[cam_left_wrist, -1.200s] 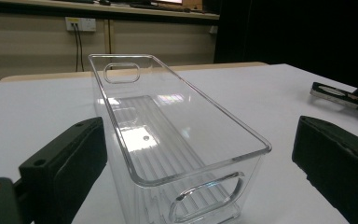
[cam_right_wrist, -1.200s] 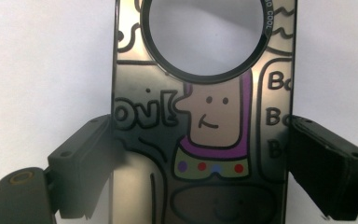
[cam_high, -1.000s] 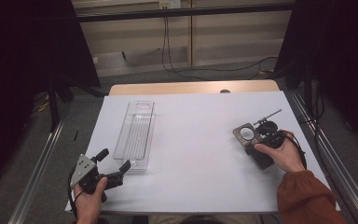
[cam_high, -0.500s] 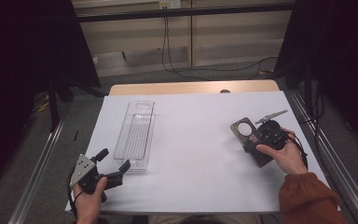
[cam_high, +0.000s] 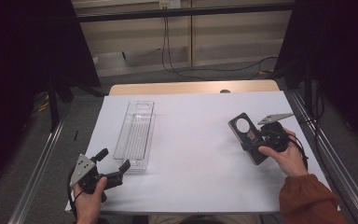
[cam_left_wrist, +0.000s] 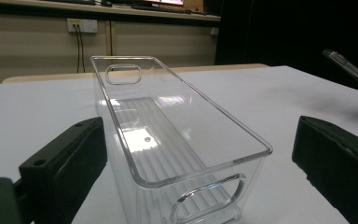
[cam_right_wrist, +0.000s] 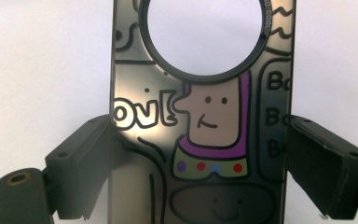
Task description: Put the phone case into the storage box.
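Observation:
A black phone case (cam_high: 251, 135) with a round camera hole and cartoon drawings hangs tilted above the right side of the white table. My right gripper (cam_high: 256, 147) is shut on it. In the right gripper view both pads press the long edges of the phone case (cam_right_wrist: 214, 140), with the right gripper (cam_right_wrist: 198, 158) across its lower half. A clear plastic bin (cam_high: 135, 133) lies lengthwise on the left half, with nothing inside. My left gripper (cam_high: 115, 158) stands open just before its near end. In the left gripper view the bin (cam_left_wrist: 177, 140) sits ahead of the open left gripper (cam_left_wrist: 196, 154), untouched.
A white sheet (cam_high: 196, 158) covers the table, with a strip of bare wood (cam_high: 191, 87) at the far edge. Metal rails (cam_high: 39, 168) run along both sides. Cables hang on the back wall.
The right gripper has shifted the phone case a little to the left and away from the person. The left gripper and the bin have stayed put.

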Motion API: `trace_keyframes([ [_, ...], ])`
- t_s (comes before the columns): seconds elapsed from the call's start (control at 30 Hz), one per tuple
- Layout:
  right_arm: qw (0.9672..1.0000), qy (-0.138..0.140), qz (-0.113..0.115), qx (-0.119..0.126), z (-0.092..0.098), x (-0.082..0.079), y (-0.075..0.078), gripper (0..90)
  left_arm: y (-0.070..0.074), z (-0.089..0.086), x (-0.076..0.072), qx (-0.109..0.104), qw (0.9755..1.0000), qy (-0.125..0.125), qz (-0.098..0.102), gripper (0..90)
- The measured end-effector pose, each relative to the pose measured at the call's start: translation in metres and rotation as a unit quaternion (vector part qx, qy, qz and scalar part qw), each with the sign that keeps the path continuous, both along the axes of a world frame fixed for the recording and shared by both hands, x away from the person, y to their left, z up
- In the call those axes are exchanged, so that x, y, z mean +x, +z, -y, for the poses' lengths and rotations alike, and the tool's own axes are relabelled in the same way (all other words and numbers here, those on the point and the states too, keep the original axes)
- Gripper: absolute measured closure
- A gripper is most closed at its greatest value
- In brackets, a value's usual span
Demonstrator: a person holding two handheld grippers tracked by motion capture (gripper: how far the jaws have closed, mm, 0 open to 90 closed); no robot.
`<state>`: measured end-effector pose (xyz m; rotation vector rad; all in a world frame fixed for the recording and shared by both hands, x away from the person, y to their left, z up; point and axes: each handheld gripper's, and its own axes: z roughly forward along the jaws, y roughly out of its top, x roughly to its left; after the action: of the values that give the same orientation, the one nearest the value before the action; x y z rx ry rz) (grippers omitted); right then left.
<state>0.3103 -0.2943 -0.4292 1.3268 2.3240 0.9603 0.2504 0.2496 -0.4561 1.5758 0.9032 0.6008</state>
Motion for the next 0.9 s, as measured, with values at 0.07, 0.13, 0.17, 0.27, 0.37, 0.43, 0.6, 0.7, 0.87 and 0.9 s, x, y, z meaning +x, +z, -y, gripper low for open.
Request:
trace_keyframes([
  [0.07, 0.9999, 0.008, 0.008, 0.011, -0.001, -0.001, -0.002, 12.3, 0.0, 0.001, 0.0, -0.012, 0.9999, 0.008, 0.0, 3.3],
  [0.13, 0.9994, 0.021, 0.017, 0.021, -0.001, -0.002, -0.005, 12.3, 0.0, -0.001, 0.0, -0.005, 1.0, 0.004, 0.0, 3.3],
  [0.17, 0.9991, 0.026, 0.02, 0.028, -0.003, -0.003, -0.006, 12.3, 0.0, -0.001, 0.0, -0.005, 1.0, 0.002, 0.0, 3.3],
  [0.27, 0.998, 0.042, 0.032, 0.036, -0.008, -0.005, -0.008, 12.3, 0.0, 0.0, 0.0, -0.012, 0.9999, 0.001, 0.002, 3.3],
  [0.37, 0.9966, 0.054, 0.04, 0.047, -0.012, -0.008, -0.008, 12.3, 0.001, 0.001, -0.001, -0.015, 0.9999, -0.001, 0.002, 3.3],
  [0.43, 0.9954, 0.057, 0.048, 0.061, -0.015, -0.01, -0.008, 12.3, 0.001, 0.0, -0.001, -0.006, 1.0, -0.001, 0.002, 3.3],
  [0.6, 0.9916, 0.08, 0.065, 0.078, -0.026, -0.015, -0.01, 12.3, 0.002, 0.0, -0.002, -0.017, 0.9998, -0.002, 0.004, 3.3],
  [0.7, 0.9885, 0.094, 0.078, 0.089, -0.031, -0.018, -0.012, 12.3, 0.002, 0.0, -0.002, -0.016, 0.9999, -0.005, 0.003, 3.3],
  [0.87, 0.9834, 0.106, 0.098, 0.11, -0.036, -0.022, -0.014, 12.3, 0.004, 0.001, -0.001, -0.016, 0.9998, -0.009, 0.005, 3.3],
  [0.9, 0.9821, 0.111, 0.102, 0.113, -0.037, -0.023, -0.014, 12.3, 0.004, 0.001, -0.001, -0.015, 0.9998, -0.014, 0.006, 3.3],
])
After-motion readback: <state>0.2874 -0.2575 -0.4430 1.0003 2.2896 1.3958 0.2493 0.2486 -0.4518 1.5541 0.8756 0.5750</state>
